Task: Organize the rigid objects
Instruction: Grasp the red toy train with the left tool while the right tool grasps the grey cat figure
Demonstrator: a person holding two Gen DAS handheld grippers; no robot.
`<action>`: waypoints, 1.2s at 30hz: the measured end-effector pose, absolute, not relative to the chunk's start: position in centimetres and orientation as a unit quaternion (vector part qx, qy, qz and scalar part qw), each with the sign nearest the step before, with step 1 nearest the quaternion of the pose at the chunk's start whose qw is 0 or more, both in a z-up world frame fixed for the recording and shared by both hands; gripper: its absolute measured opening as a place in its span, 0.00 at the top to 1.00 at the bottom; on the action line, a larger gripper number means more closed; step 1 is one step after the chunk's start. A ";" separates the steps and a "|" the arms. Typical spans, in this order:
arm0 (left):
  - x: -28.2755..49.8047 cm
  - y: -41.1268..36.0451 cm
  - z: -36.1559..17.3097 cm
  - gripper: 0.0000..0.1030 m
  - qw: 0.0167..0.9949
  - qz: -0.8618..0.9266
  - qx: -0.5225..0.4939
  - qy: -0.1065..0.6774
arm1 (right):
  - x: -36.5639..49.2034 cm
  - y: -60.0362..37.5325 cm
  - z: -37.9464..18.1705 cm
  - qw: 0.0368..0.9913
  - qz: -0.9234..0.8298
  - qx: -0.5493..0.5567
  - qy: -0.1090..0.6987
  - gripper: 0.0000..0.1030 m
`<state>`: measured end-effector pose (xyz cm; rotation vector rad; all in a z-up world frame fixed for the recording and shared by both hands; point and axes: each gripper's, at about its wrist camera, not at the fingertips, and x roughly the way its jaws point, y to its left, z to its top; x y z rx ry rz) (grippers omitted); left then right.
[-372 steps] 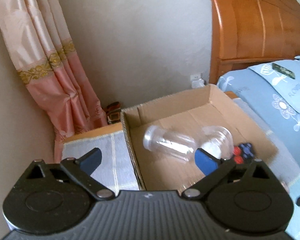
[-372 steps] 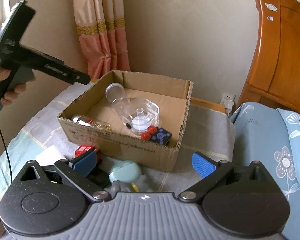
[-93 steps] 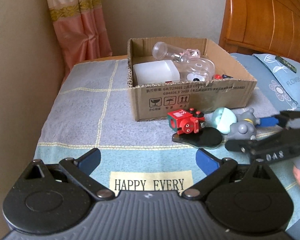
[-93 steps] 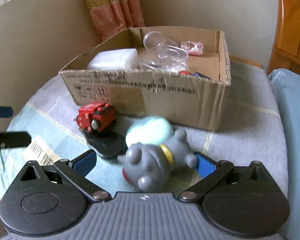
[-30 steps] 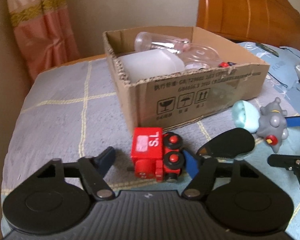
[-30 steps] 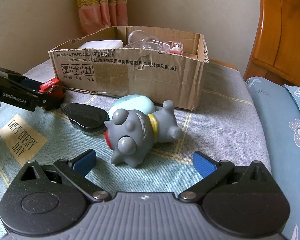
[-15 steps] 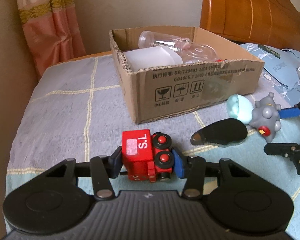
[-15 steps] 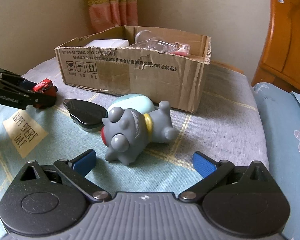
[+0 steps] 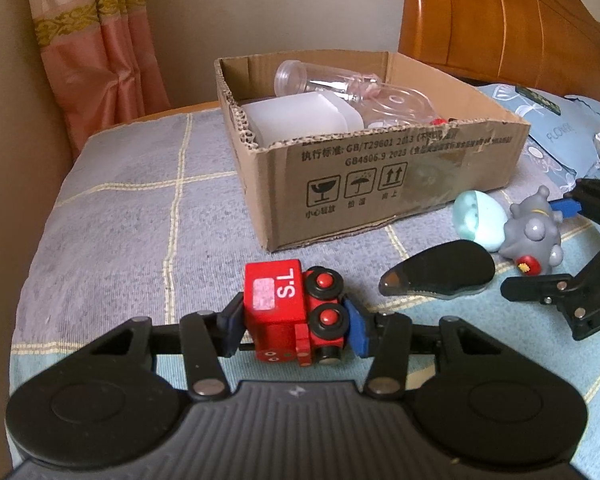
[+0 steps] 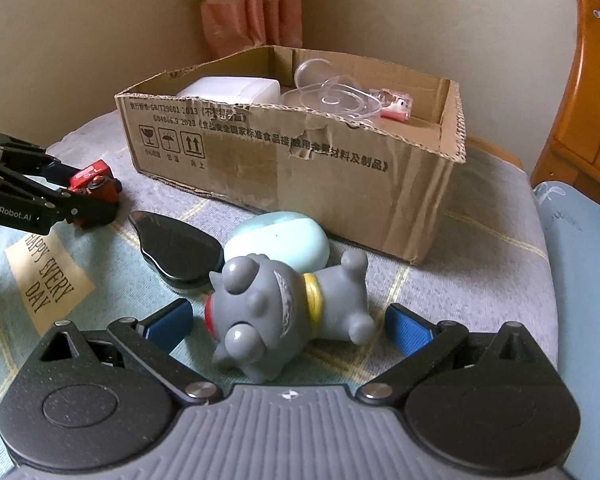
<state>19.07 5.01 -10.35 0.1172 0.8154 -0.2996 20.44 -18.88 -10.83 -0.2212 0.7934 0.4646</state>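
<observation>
My left gripper (image 9: 294,326) is shut on a red toy train (image 9: 292,308) marked "S.L", held just over the cloth in front of the cardboard box (image 9: 380,172). In the right wrist view the train (image 10: 94,184) shows at far left in the left gripper (image 10: 52,196). My right gripper (image 10: 290,326) is open, its fingers either side of a grey toy figure (image 10: 288,312) lying on the cloth. A pale blue oval case (image 10: 278,244) and a black oval case (image 10: 178,254) lie beside it. The box (image 10: 300,160) holds a white container (image 10: 232,90) and clear plastic pieces (image 10: 328,96).
A checked cloth (image 9: 132,220) with a "HAPPY EVERY DAY" patch (image 10: 44,276) covers the surface. A wooden headboard (image 9: 500,20) and a blue pillow (image 9: 560,128) are on the right. A pink curtain (image 9: 92,40) hangs in the back left corner.
My left gripper has closed on the red train and lifted it slightly. My right gripper has moved in closer, so the grey figure now lies between its open fingers.
</observation>
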 end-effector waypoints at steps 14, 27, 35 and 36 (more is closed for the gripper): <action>19.9 5.1 -10.2 0.44 0.907 -0.137 0.055 0.394 | 20.3 -18.6 -9.9 0.889 0.225 -0.138 0.374 0.13; 20.2 5.2 -9.7 0.53 0.903 -0.149 0.059 0.400 | 19.7 -18.6 -9.2 0.882 0.231 -0.152 0.382 0.25; 19.3 5.3 -8.4 0.53 0.898 -0.166 0.070 0.402 | 19.3 -19.7 -7.8 0.876 0.234 -0.140 0.397 0.25; 19.1 5.2 -8.2 0.53 0.897 -0.169 0.072 0.402 | 19.2 -19.8 -7.6 0.876 0.235 -0.140 0.397 0.25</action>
